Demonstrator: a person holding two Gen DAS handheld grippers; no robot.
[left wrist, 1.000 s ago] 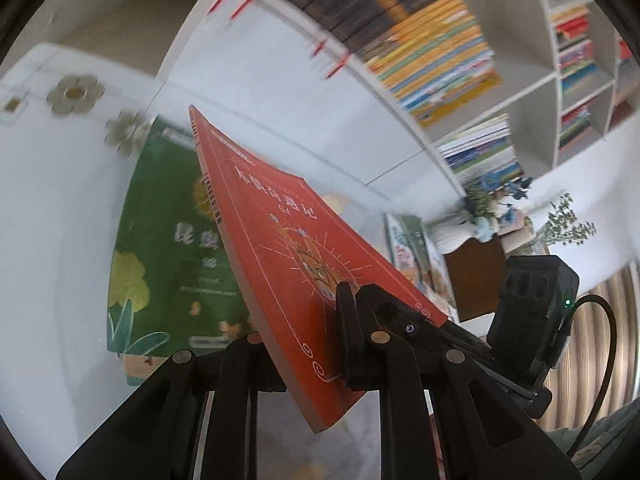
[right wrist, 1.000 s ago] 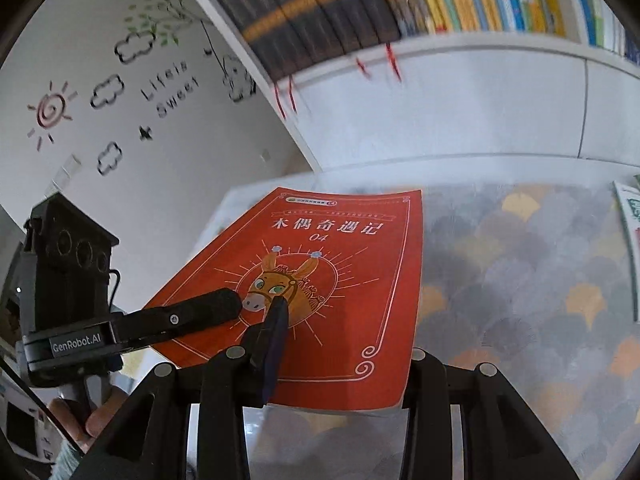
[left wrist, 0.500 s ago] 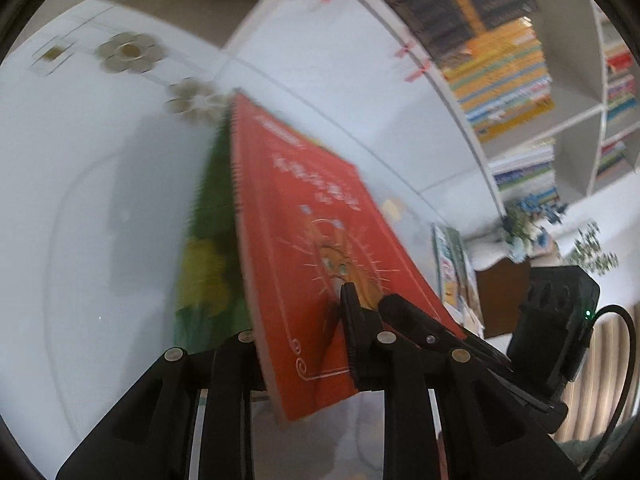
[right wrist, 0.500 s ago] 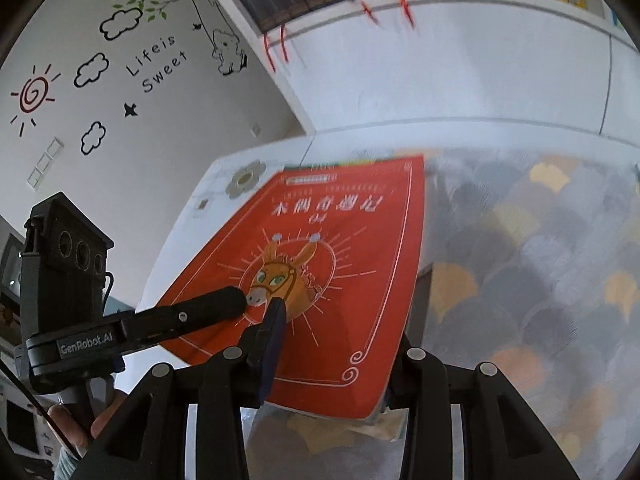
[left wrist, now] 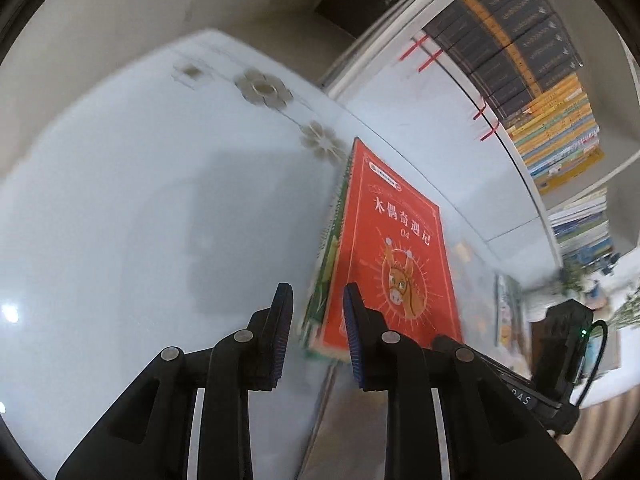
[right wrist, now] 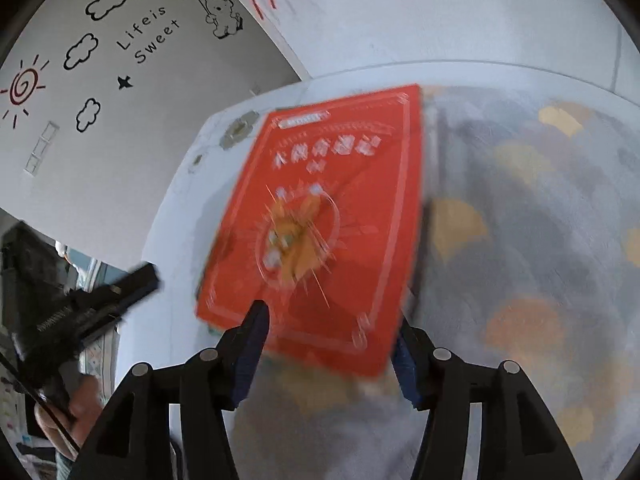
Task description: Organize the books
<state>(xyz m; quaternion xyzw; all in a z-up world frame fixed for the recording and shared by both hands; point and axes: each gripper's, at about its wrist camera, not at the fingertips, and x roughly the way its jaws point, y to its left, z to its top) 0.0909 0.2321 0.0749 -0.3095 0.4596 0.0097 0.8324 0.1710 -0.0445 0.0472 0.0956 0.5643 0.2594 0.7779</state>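
Left hand-held gripper (left wrist: 316, 320) slightly parted, empty; right hand-held gripper (right wrist: 332, 344) opening, both angled downward.

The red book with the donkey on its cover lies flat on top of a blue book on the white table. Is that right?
Not quite: the book under the red book is green, not blue. The left wrist view shows its green edge sticking out along the red cover's left side. The rest holds: the red book lies on top, on the white table.

donkey book (left wrist: 394, 240) lies atop another book (left wrist: 329, 252) on the table (left wrist: 120, 220).
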